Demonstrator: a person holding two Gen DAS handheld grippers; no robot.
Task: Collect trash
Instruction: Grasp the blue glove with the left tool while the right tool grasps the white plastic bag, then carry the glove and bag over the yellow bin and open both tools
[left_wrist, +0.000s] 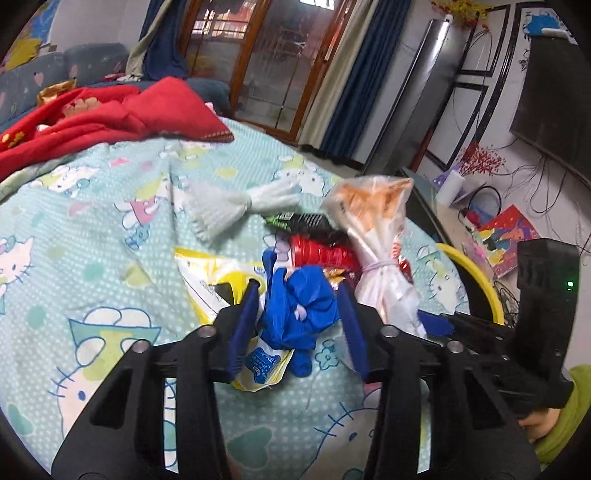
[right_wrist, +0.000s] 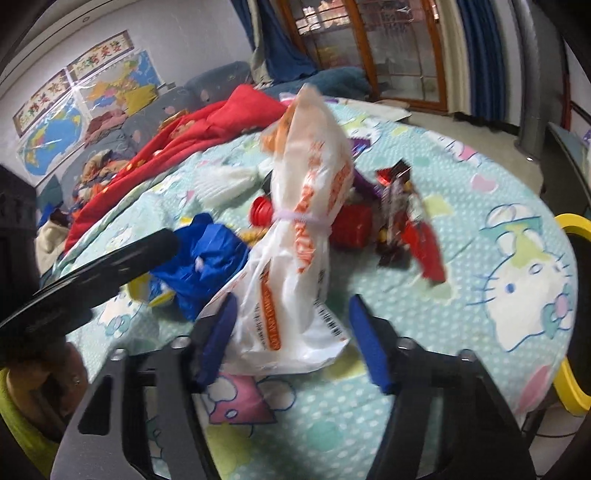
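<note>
A pile of trash lies on a Hello Kitty cloth (left_wrist: 110, 229). My left gripper (left_wrist: 299, 291) is open, its blue fingers on either side of a crumpled blue plastic bag (left_wrist: 303, 310), which also shows in the right wrist view (right_wrist: 207, 254). My right gripper (right_wrist: 291, 302) is open around the lower end of a tied white-and-orange plastic bag (right_wrist: 295, 258), which also shows in the left wrist view (left_wrist: 380, 251). Beside them lie a red ribbed cup (left_wrist: 321, 254), a yellow-and-white wrapper (left_wrist: 218, 280), dark snack wrappers (right_wrist: 399, 206) and a black-and-green wrapper (left_wrist: 299, 221).
White gloves (left_wrist: 236, 206) lie beyond the pile. A red quilt (left_wrist: 110, 114) is heaped at the far side. A yellow-rimmed bin (right_wrist: 576, 295) stands at the right edge of the cloth; it also shows in the left wrist view (left_wrist: 476, 277). A dark screen (left_wrist: 550, 107) hangs on the right wall.
</note>
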